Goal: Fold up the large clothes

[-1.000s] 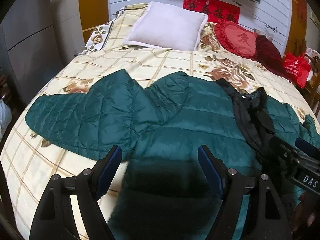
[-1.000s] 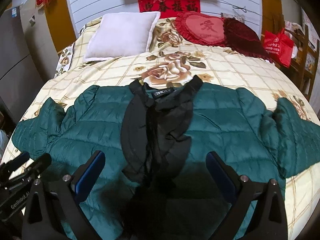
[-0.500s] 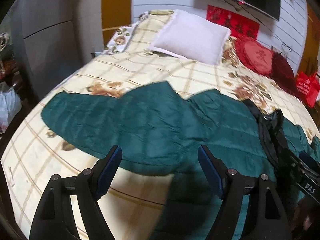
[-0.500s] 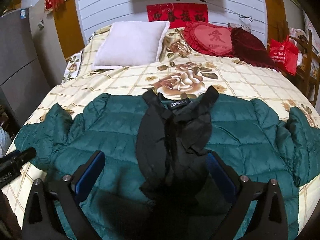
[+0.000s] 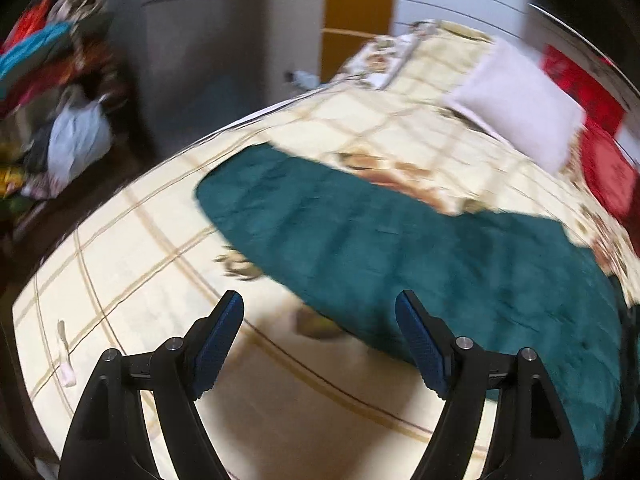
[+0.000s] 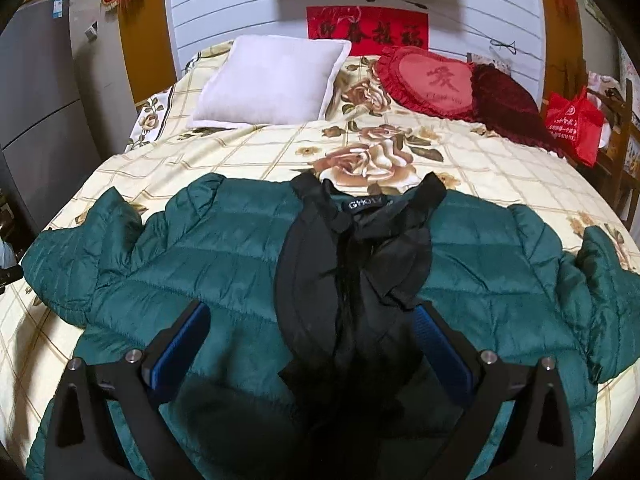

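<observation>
A dark green quilted jacket [image 6: 224,256] lies face up and spread on the bed, collar toward the pillows, with its black lining and hood [image 6: 360,256] open down the middle. Its left sleeve [image 5: 320,220] stretches across the blurred left wrist view. My left gripper [image 5: 320,340] is open and empty above the bedspread, just short of that sleeve. My right gripper [image 6: 312,344] is open and empty above the jacket's lower middle.
The bed [image 6: 500,152] has a cream checked floral cover. A white pillow [image 6: 272,80] and red cushions [image 6: 432,80] lie at its head. A red bag [image 6: 576,124] stands at the right. A grey cabinet [image 5: 208,48] and piled clutter [image 5: 60,92] are at the left.
My left gripper has swung left, off the jacket body toward the left sleeve and the bed's edge. My right gripper has drawn back slightly; the jacket has not moved.
</observation>
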`<state>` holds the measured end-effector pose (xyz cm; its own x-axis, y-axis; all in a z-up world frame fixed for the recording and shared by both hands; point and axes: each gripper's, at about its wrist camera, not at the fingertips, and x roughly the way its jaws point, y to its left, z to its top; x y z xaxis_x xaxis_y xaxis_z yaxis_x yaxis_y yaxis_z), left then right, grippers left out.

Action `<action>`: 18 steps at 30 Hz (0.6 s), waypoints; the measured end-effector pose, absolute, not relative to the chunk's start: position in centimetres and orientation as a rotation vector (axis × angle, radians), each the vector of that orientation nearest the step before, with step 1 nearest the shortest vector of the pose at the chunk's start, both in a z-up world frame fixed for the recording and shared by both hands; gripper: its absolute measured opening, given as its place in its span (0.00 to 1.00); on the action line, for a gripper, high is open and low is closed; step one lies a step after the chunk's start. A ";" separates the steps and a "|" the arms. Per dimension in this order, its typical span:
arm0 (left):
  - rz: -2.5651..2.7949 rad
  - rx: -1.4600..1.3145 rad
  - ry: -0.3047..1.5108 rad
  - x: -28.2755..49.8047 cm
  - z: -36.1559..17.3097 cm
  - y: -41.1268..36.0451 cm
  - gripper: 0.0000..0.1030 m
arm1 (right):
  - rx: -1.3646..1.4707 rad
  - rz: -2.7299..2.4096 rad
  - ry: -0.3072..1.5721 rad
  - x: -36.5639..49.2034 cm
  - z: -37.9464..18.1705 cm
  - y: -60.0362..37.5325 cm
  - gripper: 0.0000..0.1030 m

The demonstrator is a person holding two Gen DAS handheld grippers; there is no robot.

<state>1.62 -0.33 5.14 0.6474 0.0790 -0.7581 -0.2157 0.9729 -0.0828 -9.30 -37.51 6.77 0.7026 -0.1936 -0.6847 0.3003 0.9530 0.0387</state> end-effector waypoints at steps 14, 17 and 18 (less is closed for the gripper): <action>0.357 -0.435 0.881 8.0 1.0 6.1 0.69 | 0.134 -0.270 0.771 -9.0 6.0 -37.1 0.99; 0.335 -0.377 0.879 9.1 1.0 5.0 0.50 | 0.140 -0.272 0.781 -9.0 5.7 -37.2 0.99; 0.314 -0.383 0.869 9.2 1.0 4.9 0.31 | 0.143 -0.271 0.785 -8.9 5.6 -37.3 0.99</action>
